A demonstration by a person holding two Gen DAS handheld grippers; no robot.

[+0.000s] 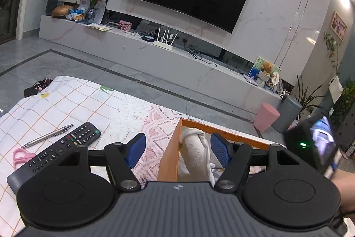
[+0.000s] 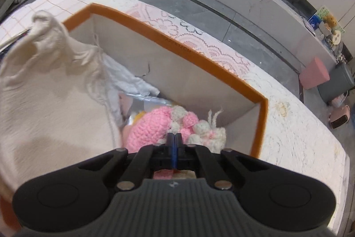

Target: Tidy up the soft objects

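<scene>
My right gripper (image 2: 174, 137) pinched tight, nothing between its pads | my left gripper (image 1: 177, 148) gaped wide | pink crochet toy (image 2: 150, 126) and white cloth (image 2: 44, 86) inside orange box (image 2: 263, 126) | should tuck draped cloth below rim.

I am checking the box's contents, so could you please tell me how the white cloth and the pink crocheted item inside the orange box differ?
The white cloth is plain and stands up above the rim of the orange box; the pink crocheted item is pink and white with bobbles and lies low on the box floor. The cloth looks much larger. Both are soft and inside the box.
</scene>
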